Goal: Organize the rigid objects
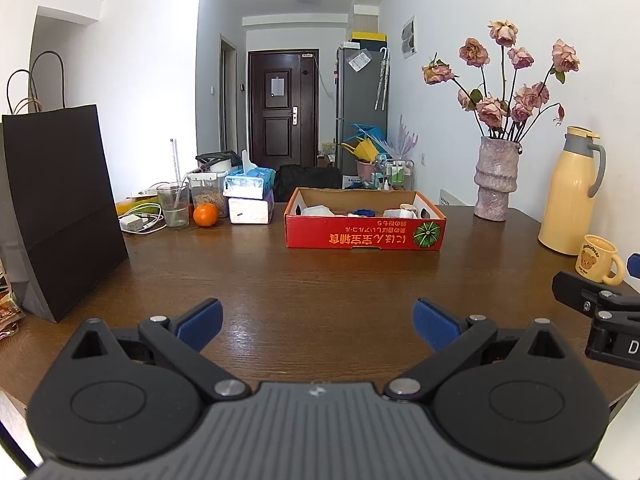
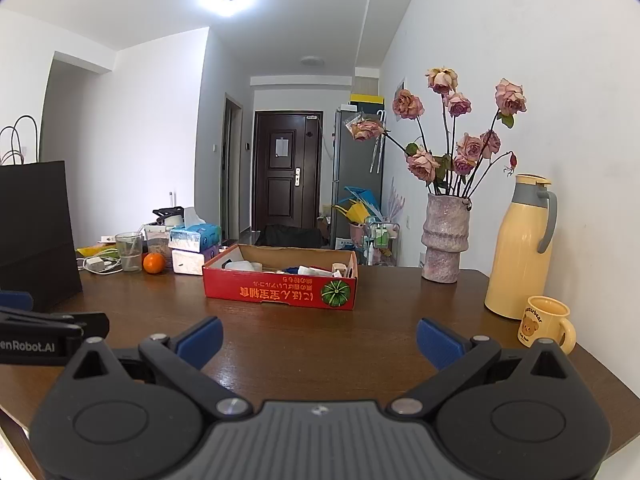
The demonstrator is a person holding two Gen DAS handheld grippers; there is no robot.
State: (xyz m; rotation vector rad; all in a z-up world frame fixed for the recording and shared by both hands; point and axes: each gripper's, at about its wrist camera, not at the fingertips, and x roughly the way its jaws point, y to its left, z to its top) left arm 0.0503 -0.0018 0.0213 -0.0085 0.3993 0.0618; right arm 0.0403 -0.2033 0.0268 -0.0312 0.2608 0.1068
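- Left tongs (image 1: 318, 322) wide, empty, low over bare bench (image 1: 320, 280); right tongs (image 2: 319, 340) likewise.
- Judged: approach step, nothing gripped yet.
- Yellow mug (image 2: 546, 322) at 2 o'clock, print partly legible, "...bear"; likely next pick, needs rightward reach.
- Red box (image 1: 365, 234) at 12 o'clock, already holding small white items; upside-down Japanese print.

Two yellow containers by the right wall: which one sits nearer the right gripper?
The small yellow bear mug, just beyond the right gripper. The tall yellow thermos jug stands behind it, closer to the wall.
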